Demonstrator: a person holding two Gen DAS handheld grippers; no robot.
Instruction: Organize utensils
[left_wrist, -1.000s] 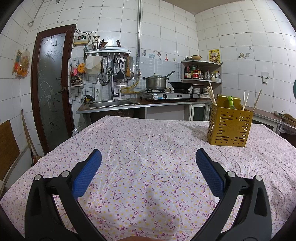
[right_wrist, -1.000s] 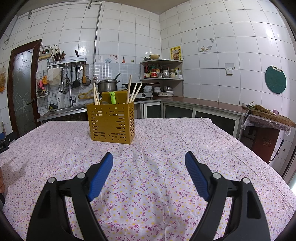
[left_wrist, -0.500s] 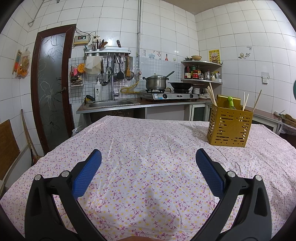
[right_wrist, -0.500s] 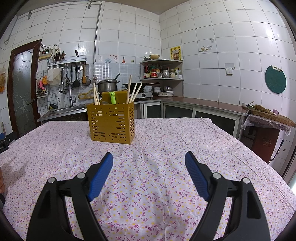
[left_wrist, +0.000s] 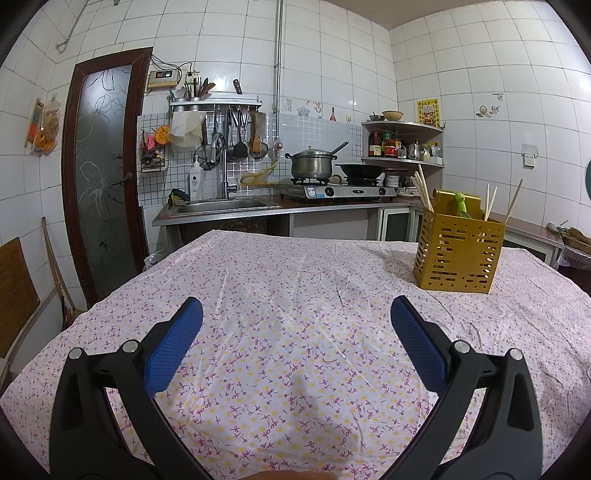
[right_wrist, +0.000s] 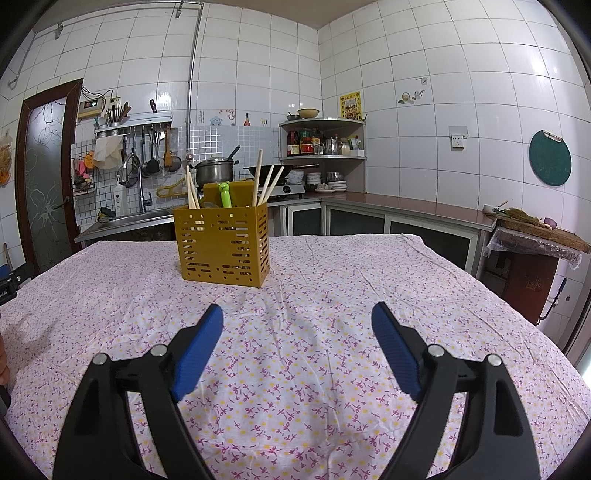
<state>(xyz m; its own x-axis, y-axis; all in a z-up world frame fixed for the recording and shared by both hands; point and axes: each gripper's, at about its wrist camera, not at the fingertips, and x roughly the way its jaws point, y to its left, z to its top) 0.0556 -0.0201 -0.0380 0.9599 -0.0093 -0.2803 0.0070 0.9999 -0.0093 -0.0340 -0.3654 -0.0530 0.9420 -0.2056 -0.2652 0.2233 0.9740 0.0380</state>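
Yellow utensil basket (right_wrist: 223, 247) upright on table (right_wrist: 332, 295), chopsticks (right_wrist: 271, 182) standing inside | chopsticks judged light, stiff, slippery; pinch mid-shaft above basket rim | right gripper (right_wrist: 297, 325) short of basket, jaws opening, empty | left gripper (left_wrist: 296, 317) left of basket, wide apart, empty

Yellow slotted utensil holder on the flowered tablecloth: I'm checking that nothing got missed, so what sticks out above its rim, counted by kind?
Pale wooden chopsticks: 5 that can be told apart (2 close together at the left end, 3 at the right)
Green plastic-handled utensil: 1
Total sticking out of the yellow slotted utensil holder: 6
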